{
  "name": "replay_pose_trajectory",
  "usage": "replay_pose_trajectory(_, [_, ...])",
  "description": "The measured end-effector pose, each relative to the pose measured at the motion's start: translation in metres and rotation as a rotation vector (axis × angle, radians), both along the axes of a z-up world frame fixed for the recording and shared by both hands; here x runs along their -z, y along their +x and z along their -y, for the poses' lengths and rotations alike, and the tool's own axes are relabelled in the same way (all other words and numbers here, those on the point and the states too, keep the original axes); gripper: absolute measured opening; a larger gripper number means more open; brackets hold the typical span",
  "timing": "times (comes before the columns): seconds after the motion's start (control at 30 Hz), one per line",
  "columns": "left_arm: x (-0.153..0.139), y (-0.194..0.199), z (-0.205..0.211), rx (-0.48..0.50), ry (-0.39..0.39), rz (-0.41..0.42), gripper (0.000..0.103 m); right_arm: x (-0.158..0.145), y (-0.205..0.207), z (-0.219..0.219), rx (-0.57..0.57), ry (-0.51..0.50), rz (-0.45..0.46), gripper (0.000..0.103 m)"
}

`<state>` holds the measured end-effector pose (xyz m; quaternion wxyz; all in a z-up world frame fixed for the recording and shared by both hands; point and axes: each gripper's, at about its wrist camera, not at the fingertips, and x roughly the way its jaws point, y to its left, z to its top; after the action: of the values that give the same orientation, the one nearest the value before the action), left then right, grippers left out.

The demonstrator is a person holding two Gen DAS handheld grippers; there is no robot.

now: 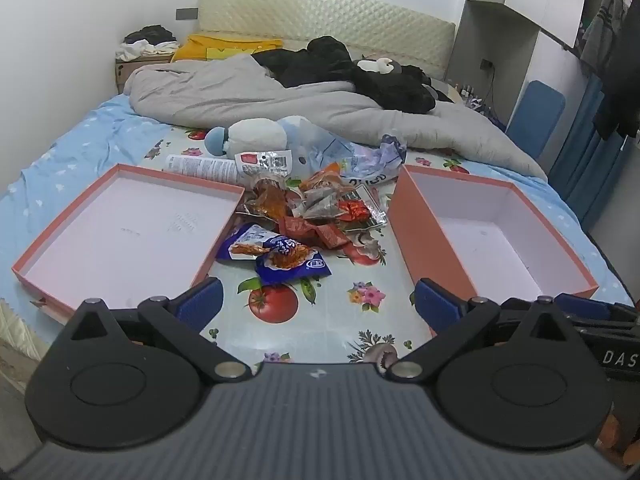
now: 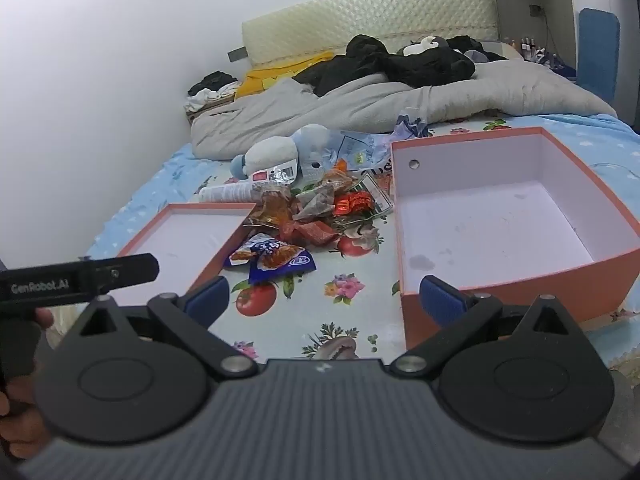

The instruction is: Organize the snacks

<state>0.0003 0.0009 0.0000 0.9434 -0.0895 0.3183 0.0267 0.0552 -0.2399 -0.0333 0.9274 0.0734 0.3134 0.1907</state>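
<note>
A heap of snack packets (image 1: 308,208) (image 2: 312,208) lies on a flowered cloth on the bed, between two orange boxes with white insides. The shallow lid (image 1: 120,236) (image 2: 188,236) lies on the left, the deeper box (image 1: 500,240) (image 2: 500,216) on the right. Blue packets (image 1: 280,256) (image 2: 276,258) sit nearest to me. My left gripper (image 1: 318,304) is open and empty, well short of the heap. My right gripper (image 2: 326,298) is open too, with nothing between its fingers, its right finger (image 2: 440,300) in front of the deep box's near corner.
A white and blue plush toy (image 1: 260,136) (image 2: 276,154) and a white tube (image 1: 200,166) lie behind the heap. A grey duvet (image 1: 280,96) with black clothes fills the bed's far half. A wall runs on the left, shelves (image 1: 500,40) on the right.
</note>
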Motion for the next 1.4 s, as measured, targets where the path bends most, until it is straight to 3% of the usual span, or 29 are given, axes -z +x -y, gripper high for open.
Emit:
replay_pose_trajectory(0.23, [0.004,0.005,0.003,-0.008,0.021,-0.036,0.103,0.005,0.002,0.005,0.022,-0.006,0.013,0.103])
replay_pose_trajectory(1.4, [0.019,0.010,-0.005,-0.013,-0.010,-0.034,0.103,0.014,0.000,-0.004,0.002,-0.015,0.011,0.103])
